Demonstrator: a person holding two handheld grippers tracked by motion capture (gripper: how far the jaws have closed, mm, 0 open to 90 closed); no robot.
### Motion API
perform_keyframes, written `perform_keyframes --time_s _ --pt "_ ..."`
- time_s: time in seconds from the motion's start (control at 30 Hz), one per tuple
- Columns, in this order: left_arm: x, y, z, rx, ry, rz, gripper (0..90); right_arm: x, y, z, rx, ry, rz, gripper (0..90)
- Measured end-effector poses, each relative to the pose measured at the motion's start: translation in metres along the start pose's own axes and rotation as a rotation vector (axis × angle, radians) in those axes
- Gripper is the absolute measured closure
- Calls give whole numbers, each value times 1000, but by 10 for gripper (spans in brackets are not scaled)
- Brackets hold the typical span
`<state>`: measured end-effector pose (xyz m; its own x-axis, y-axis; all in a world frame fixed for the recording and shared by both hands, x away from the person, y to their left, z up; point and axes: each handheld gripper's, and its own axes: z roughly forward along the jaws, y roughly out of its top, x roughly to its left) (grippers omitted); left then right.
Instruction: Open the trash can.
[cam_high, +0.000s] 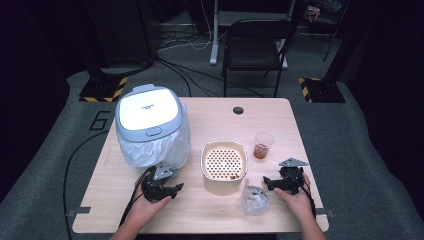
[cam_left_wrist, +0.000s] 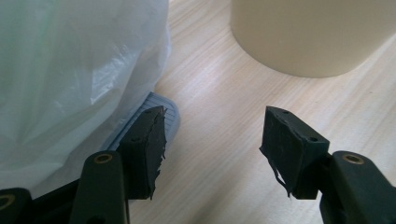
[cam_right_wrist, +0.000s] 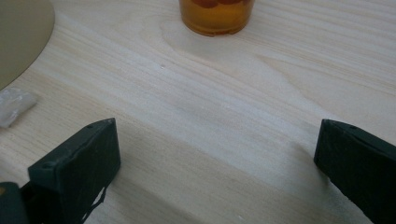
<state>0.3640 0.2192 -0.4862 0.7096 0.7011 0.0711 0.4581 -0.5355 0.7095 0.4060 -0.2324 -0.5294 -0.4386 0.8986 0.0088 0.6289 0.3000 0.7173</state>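
Observation:
A pedal bin (cam_high: 150, 125) with a white lid and a clear bag liner stands at the table's left. My left gripper (cam_high: 176, 189) lies just in front of it, its jaws apart with nothing between them. In the left gripper view this gripper (cam_left_wrist: 215, 135) points past the bin's grey pedal (cam_left_wrist: 156, 109) toward a cream container (cam_left_wrist: 317, 37). That container (cam_high: 224, 162) has a perforated insert. My right gripper (cam_high: 267, 182) rests open at the front right; in its own view, the right gripper (cam_right_wrist: 215, 154) faces a clear cup (cam_right_wrist: 217, 16) of amber liquid over bare wood.
A crumpled clear plastic piece (cam_high: 254, 200) lies between the container and my right hand. The cup (cam_high: 263, 145) stands right of the container. A cable hole (cam_high: 238, 110) sits near the table's far edge. A black chair (cam_high: 255, 45) stands beyond the table.

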Motion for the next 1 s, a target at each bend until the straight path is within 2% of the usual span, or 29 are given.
perform_keyframes --time_s 0.03,0.07,0.13,0.17,0.2,0.23,0.27,0.3,0.33,0.4,0.43,0.47,0.53,0.57,0.6,0.67,0.7,0.73,0.77,0.8,0.83,0.93,0.97,1.0 --pt "-2 -1 2 -16 4 -48 398 0 0 0 -1 0 -1 0" --pt "1 -1 1 10 3 -16 397 0 0 0 0 0 -1 0" --pt "4 -2 4 4 -7 -6 392 0 0 0 0 -1 -1 0" --pt "2 -4 5 -1 -18 -65 390 0 0 0 -1 -1 0 0" --pt "4 -4 5 -5 -12 -39 390 0 0 0 0 0 -2 0" --pt "4 -5 4 3 -14 -52 392 0 0 0 0 -1 -1 0" --pt "6 -6 5 -12 -7 -30 392 0 0 0 -1 -1 -1 0" --pt "5 -8 5 -16 -12 -63 392 0 0 0 0 0 -1 0" --pt "5 -9 5 -16 -9 -70 394 0 0 0 0 -1 -1 0" --pt "7 -10 5 -23 -18 -62 393 0 0 0 0 -1 0 0" --pt "7 -10 6 -30 -14 -30 394 0 0 0 0 -1 1 0" --pt "5 -11 6 -26 -9 -61 394 0 0 0 0 -1 0 0" --pt "7 -10 6 -10 2 14 393 0 0 0 0 -1 0 0" --pt "5 -12 6 -18 5 -16 394 0 0 0 0 -1 -1 0" --pt "2 -13 8 -31 2 -82 394 0 0 0 -1 -1 0 0" --pt "2 -15 8 -39 -1 -92 395 0 0 0 -1 -1 -1 0" --pt "2 -16 9 -63 -11 -116 395 0 0 0 0 -1 0 0" --pt "5 -17 8 -56 -28 -133 396 0 0 0 0 -1 1 0" --pt "6 -18 8 -57 -37 -131 398 0 0 0 0 -1 1 0" --pt "4 -18 10 -80 -34 -147 399 0 0 0 0 -1 0 0" --pt "3 -18 10 -70 -24 -119 399 0 0 0 0 -1 1 0" --pt "0 -19 12 -60 1 -107 399 0 0 0 0 -2 0 0" --pt "0 -19 12 -42 9 -85 399 0 0 0 0 -2 1 0" --pt "0 -20 13 -55 4 -85 399 0 0 0 0 -2 1 0"
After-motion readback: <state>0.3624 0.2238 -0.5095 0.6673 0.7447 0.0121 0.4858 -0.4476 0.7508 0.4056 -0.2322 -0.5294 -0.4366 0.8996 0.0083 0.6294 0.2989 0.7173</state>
